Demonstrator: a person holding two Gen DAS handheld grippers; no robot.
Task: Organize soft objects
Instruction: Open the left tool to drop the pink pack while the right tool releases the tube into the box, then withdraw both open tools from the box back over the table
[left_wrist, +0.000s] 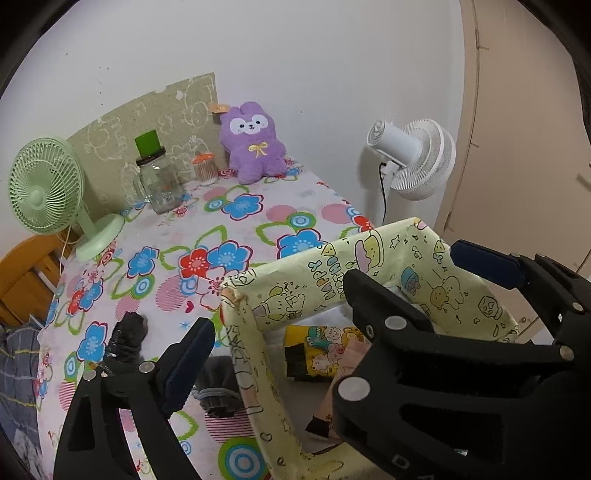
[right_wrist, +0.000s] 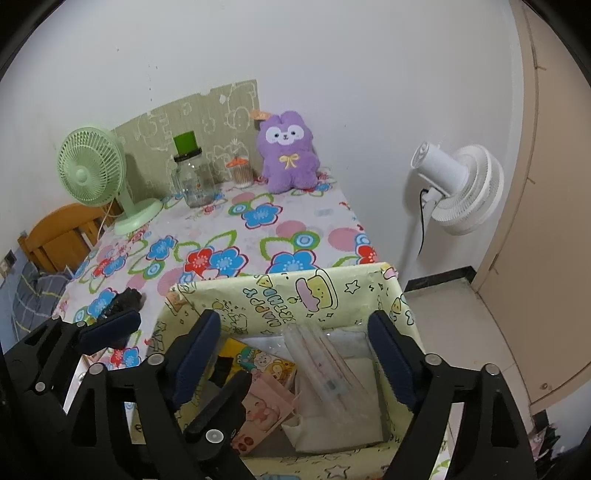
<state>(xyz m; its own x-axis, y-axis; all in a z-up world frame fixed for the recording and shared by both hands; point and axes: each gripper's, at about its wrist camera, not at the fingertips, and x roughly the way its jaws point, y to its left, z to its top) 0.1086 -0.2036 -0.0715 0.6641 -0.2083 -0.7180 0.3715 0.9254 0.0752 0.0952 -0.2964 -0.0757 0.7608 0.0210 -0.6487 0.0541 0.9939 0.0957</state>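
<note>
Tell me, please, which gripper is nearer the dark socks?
Left. The left gripper straddles the box wall, one finger over the dark socks; the right gripper is open above the box's inside, farther off.

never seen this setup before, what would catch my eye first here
The purple plush bunny sitting against the wall at the far end of the flowered tablecloth. Nearer, the yellow cartoon-print box holding packets, with both open black claws over it. A mint green fan stands far left.

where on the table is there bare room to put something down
Free: the flowered tablecloth between the yellow box and the back row, green fan to purple plush. Crowded: inside the box, and beside it, where dark socks lie.
</note>
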